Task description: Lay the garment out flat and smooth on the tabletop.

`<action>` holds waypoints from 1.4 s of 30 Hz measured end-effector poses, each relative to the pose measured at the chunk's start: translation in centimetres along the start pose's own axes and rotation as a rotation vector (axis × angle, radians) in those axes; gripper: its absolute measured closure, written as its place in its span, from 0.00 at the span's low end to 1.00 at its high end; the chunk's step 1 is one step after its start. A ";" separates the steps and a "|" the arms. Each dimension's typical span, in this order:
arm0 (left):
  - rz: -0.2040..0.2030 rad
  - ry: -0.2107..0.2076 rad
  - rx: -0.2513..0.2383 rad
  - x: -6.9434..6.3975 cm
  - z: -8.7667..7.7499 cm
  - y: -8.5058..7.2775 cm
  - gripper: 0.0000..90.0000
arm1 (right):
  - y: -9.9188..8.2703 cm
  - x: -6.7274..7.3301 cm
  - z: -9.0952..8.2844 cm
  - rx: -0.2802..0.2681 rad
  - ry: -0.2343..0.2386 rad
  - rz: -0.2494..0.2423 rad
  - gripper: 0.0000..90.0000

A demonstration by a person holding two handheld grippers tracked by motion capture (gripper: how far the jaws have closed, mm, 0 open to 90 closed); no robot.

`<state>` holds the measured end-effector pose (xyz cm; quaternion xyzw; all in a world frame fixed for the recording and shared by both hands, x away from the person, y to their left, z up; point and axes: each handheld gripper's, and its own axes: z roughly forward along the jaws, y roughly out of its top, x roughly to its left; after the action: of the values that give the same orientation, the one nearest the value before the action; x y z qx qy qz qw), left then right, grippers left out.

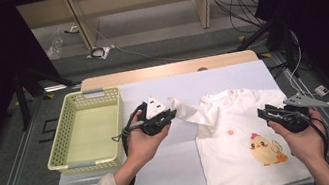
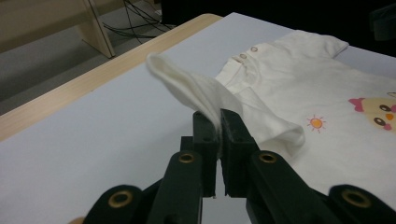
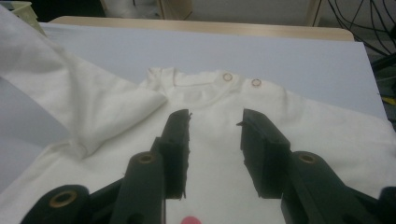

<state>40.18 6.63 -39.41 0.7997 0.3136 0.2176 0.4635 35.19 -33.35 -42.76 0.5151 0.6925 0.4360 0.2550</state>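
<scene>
Meanwhile, at the near right of the table, the right gripper (image 1: 270,114) is hovering with its two black jaws parted and nothing between them, just over the small cream cotton T-shirt with a yellow chick print (image 1: 242,145), beside the shirt's right edge at chest level. That shirt is lying flat on the pale blue table cover (image 1: 166,173), its long axis running from the near hem to the far, button-trimmed neckline, collar pointing away from the person. Farther in and to the left, the left gripper (image 1: 172,114) is pinching the shirt's left sleeve (image 2: 187,88), holding it lifted off the table and drawn toward the shirt's middle, probably for a fold. Beyond, the empty pale green plastic basket (image 1: 60,150) is sitting at the far left
</scene>
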 end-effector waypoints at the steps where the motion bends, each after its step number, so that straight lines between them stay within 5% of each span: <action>1: -0.005 0.007 0.000 0.3 -0.2 -0.1 0.95 | -0.1 -0.1 0.0 0.003 -0.003 -0.001 0.70; 26: -0.065 0.181 0.049 6.4 -4.5 -3.7 0.95 | -1.1 -0.4 0.2 0.045 -0.015 0.006 0.67; 42: -0.121 0.200 0.066 7.2 -5.5 -5.0 0.93 | -1.3 -0.3 0.4 0.056 -0.008 0.000 0.66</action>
<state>40.26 16.85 -40.81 0.7686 0.4127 0.2573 0.4155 35.00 -33.59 -44.09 0.5239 0.7034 0.4145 0.2430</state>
